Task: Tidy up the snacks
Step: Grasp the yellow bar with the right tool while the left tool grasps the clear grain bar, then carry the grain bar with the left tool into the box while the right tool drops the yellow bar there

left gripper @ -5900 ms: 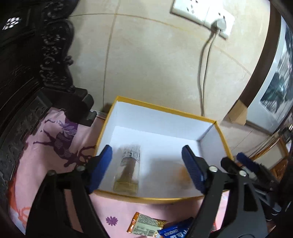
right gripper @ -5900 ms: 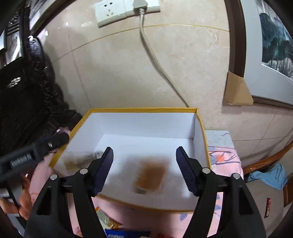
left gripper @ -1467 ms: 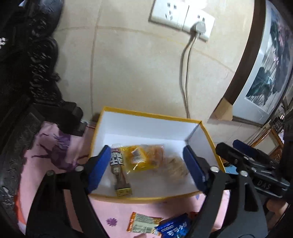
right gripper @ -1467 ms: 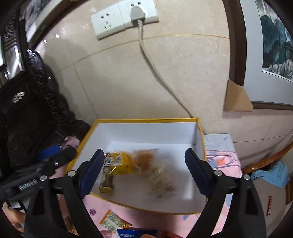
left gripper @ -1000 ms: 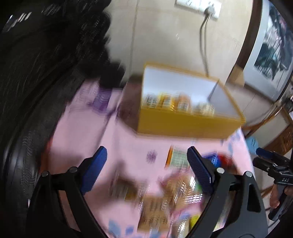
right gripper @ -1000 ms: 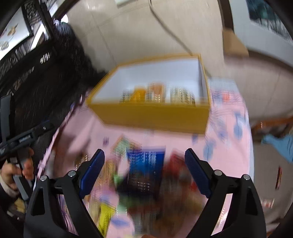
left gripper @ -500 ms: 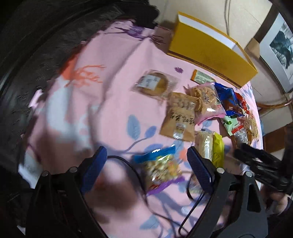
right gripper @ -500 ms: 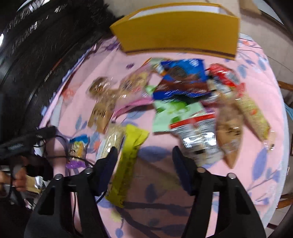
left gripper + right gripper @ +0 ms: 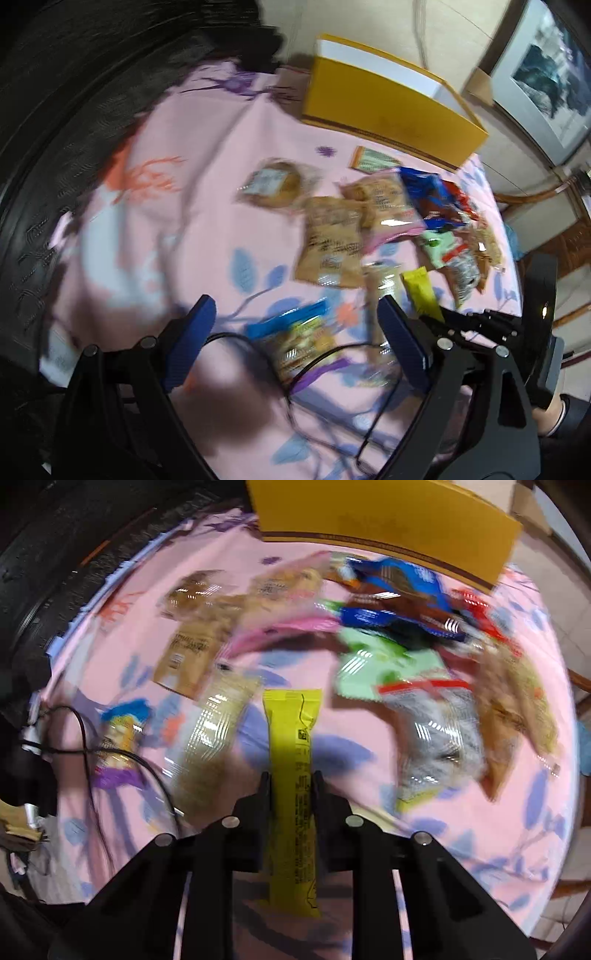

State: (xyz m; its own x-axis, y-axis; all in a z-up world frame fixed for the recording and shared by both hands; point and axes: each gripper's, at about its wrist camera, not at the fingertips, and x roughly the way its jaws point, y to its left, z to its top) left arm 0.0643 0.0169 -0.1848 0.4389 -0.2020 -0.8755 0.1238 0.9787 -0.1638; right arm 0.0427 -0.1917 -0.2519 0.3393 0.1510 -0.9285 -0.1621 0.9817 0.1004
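Observation:
My right gripper is shut on a long yellow snack bar, holding it by its middle just above the pink cloth. My left gripper is open and empty above a small blue-topped snack packet near the table's front. The yellow box stands at the far edge of the table; it also shows in the right wrist view. Several loose snack packets lie in a heap between the grippers and the box, among them a brown packet and a blue packet.
A black cable loops over the cloth under the left gripper. Dark carved furniture runs along the left side. A framed picture leans on the wall at right. The round table's edge falls away at right.
Both grippers have swung back from over the box to the near side of the table. The right gripper has closed on the yellow bar; the left stays open.

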